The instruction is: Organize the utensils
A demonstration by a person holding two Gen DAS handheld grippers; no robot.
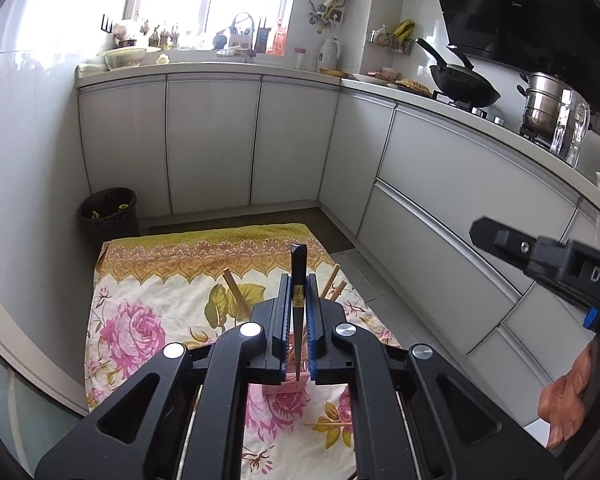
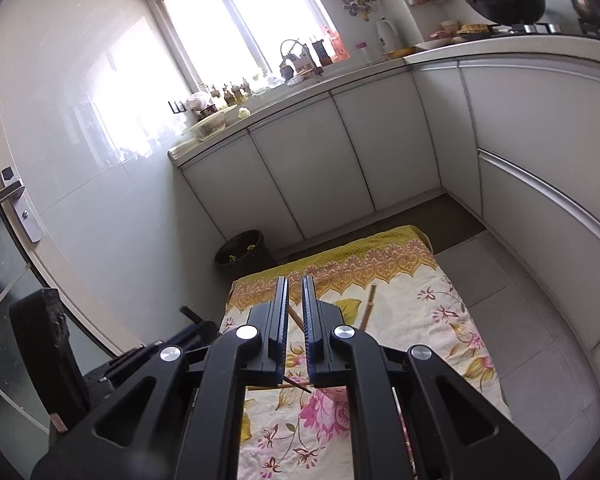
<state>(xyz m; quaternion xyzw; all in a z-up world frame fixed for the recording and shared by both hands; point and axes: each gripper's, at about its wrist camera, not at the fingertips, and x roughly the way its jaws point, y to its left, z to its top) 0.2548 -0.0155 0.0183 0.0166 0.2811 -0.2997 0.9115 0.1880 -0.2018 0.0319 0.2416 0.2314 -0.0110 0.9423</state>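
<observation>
My left gripper (image 1: 299,280) is shut on a dark chopstick (image 1: 299,264) that stands up between its pads, thick end uppermost, above the floral cloth (image 1: 140,320) spread on the floor. Wooden chopsticks (image 1: 236,292) lie on the cloth past the fingers, more (image 1: 333,280) to the right. A pink box (image 1: 284,389) shows under the jaws. In the left wrist view my right gripper (image 1: 496,236) comes in from the right edge, held by a hand (image 1: 564,400). My right gripper (image 2: 296,284) is shut with nothing between its pads, over the cloth (image 2: 400,344) and wooden chopsticks (image 2: 367,308).
A dark waste bin (image 1: 108,212) stands beyond the cloth by the white cabinets (image 1: 212,140). On the counter sit a wok (image 1: 464,84), a steel pot (image 1: 544,104) and a glass jug (image 1: 572,128). A door with a handle (image 2: 4,196) is on the left.
</observation>
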